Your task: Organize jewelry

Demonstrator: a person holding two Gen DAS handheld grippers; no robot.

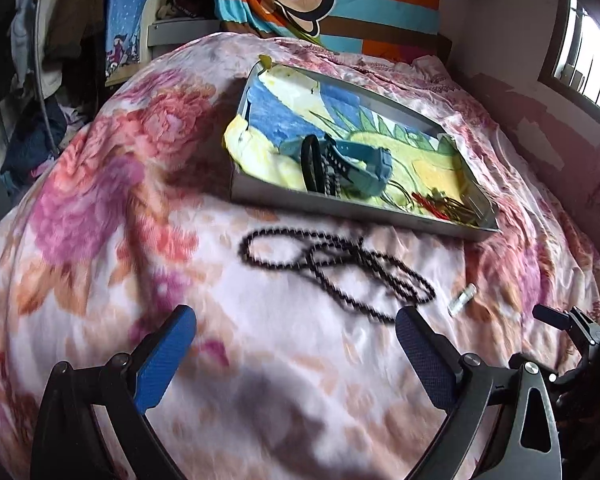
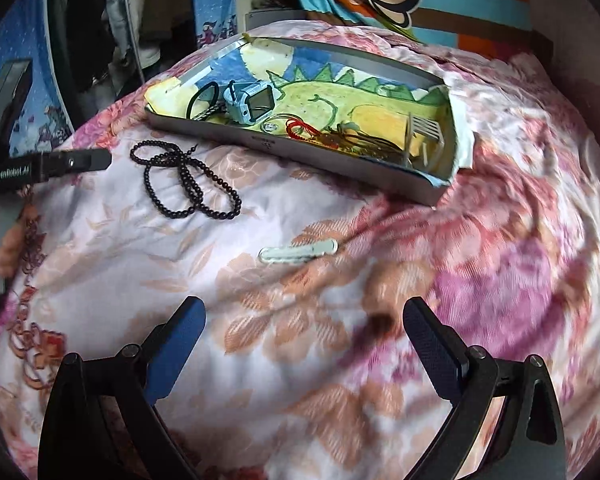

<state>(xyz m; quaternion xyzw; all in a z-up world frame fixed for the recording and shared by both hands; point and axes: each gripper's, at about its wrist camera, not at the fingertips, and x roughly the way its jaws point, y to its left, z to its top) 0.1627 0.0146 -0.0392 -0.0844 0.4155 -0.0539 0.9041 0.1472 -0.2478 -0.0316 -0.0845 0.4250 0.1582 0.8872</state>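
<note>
Now I see the black bead necklace [image 1: 332, 276] lying in tangled loops on the floral bedspread [image 1: 100, 240], just near of the grey tray [image 1: 340, 206] and not touching it. Both my left tongs [image 1: 296, 340] and right tongs [image 2: 304, 332] are spread wide with nothing between them. My right view alone shows the blue smartwatch's [image 2: 252, 100] screen, a red cord [image 2: 298, 128] and a small white rack [image 2: 426, 128] at the tray's right end, plus a pale hair clip [image 2: 298, 252] lying clear on the bed, right of the necklace.
</note>
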